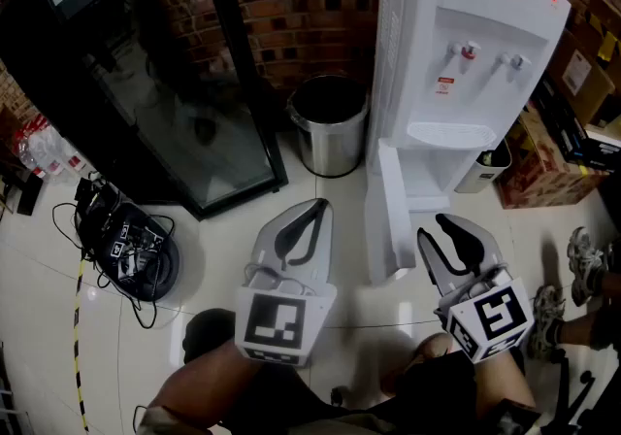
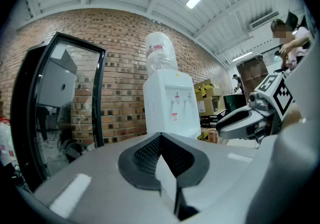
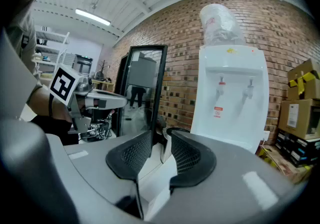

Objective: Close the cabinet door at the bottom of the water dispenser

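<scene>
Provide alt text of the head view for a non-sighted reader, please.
A white water dispenser has its bottom cabinet door swung open. The right hand-held gripper, jaws apart, hovers right of the door; the left hand-held gripper is shut.

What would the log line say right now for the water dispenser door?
cabinet door: open | right hand-held gripper: open, empty, beside door | left hand-held gripper: shut, empty | closing: not yet done

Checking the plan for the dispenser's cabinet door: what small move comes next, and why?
Probably ease the right gripper toward the free edge of the cabinet door: it stands swung out, and those open, empty jaws point at it without touching.
</scene>
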### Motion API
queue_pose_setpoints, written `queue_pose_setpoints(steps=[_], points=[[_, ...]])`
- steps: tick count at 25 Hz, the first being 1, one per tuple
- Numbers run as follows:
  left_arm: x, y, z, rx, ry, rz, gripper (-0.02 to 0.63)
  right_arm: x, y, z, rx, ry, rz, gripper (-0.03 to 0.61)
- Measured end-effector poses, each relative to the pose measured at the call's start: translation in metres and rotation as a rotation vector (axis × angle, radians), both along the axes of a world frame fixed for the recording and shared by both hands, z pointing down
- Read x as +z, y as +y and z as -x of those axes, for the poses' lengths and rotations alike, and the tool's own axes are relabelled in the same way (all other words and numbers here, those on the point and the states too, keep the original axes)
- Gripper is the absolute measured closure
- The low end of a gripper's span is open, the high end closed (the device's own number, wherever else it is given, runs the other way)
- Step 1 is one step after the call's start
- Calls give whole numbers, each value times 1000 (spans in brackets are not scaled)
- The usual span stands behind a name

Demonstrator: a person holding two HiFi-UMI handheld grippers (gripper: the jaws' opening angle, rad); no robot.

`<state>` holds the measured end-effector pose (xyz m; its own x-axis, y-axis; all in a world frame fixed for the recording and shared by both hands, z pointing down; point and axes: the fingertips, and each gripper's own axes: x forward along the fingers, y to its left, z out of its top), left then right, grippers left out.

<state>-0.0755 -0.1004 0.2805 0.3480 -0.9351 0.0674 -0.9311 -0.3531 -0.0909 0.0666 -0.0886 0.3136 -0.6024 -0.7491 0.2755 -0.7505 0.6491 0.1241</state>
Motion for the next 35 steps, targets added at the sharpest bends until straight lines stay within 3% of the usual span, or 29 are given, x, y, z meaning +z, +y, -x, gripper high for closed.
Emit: queue_pose_setpoints(steps=[9, 17, 25, 35], points=[[6, -2, -12, 33, 2, 8, 614, 71, 12, 31, -114, 200, 131, 446], [18, -3, -30, 77, -35, 42, 612, 122, 12, 26, -117, 331, 217, 446], [36, 0, -53, 147, -85, 92, 612, 145, 14, 21, -127, 403, 261, 459], [34, -9, -97, 218, -26, 110, 612, 145, 4, -18, -29, 386, 314, 472]])
